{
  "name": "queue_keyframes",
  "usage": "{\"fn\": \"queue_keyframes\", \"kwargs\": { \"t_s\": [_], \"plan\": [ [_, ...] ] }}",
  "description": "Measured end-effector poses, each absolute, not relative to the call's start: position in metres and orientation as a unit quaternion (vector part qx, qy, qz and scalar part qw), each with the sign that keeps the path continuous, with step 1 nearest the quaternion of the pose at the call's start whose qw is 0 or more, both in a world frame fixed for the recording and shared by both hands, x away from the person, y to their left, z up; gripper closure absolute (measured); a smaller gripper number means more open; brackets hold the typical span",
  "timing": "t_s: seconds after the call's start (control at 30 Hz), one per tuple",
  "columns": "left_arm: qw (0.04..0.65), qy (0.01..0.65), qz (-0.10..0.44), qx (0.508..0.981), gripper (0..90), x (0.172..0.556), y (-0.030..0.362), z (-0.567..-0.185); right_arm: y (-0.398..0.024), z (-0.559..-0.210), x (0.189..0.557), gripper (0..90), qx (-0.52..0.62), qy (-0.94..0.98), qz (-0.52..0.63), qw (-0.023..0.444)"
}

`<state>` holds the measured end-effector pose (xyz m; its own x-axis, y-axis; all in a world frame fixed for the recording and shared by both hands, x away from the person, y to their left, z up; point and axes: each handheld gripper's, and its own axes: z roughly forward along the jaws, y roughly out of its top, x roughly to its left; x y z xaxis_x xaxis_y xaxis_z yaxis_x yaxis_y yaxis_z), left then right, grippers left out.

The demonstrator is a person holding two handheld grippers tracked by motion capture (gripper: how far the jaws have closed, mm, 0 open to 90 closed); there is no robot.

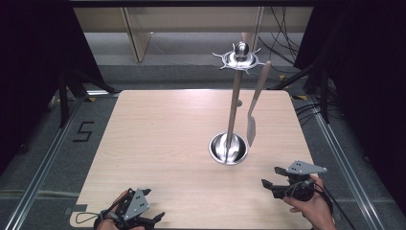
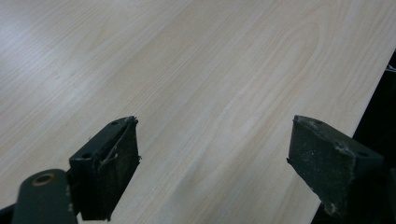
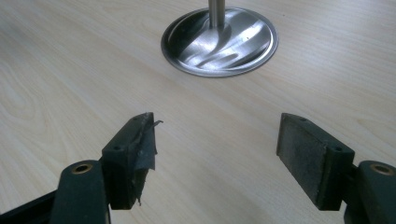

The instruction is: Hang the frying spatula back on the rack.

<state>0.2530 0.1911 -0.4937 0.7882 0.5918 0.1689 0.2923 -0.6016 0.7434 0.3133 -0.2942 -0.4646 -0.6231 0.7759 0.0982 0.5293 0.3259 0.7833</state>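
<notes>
Hanging from the hook ring (image 1: 239,60) atop the utensil stand's pole (image 1: 233,112) is a spatula (image 1: 253,115), blade down just beside the round steel base (image 1: 229,148), roughly mid-table. Right gripper (image 1: 272,176) sits nearest it, near the table's (image 1: 163,139) right front edge, jaws spread wide w/ nothing between them; in the right gripper view the base (image 3: 219,42) lies straight ahead. Left gripper (image 1: 152,218) rests at the front-left edge, jaws also apart & empty, over bare wood (image 2: 196,84).

Risks, as I judge them: the stand is tall & narrow, so a sideways nudge on the pole could tip it. A free-hanging spatula may swing away from the pads, or slip off its hook if pinched low on the blade.
</notes>
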Motion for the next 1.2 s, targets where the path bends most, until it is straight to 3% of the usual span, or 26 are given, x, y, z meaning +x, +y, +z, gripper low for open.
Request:
{"fn": "queue_keyframes", "kwargs": {
  "t_s": [0.6, 0.83, 1.2],
  "plan": [
    [0.366, 0.252, 0.205, 0.872, 15.4, 0.253, 0.191, -0.494, -0.296, -0.478, 0.298, 28.0, 0.408, 0.797, 0.418, 0.157],
    [0.367, 0.252, 0.209, 0.871, 15.3, 0.253, 0.191, -0.494, -0.291, -0.483, 0.289, 21.9, 0.419, 0.79, 0.419, 0.157],
    [0.365, 0.252, 0.21, 0.871, 15.2, 0.253, 0.191, -0.494, -0.298, -0.488, 0.279, 20.2, 0.43, 0.782, 0.419, 0.169]
  ]
}}
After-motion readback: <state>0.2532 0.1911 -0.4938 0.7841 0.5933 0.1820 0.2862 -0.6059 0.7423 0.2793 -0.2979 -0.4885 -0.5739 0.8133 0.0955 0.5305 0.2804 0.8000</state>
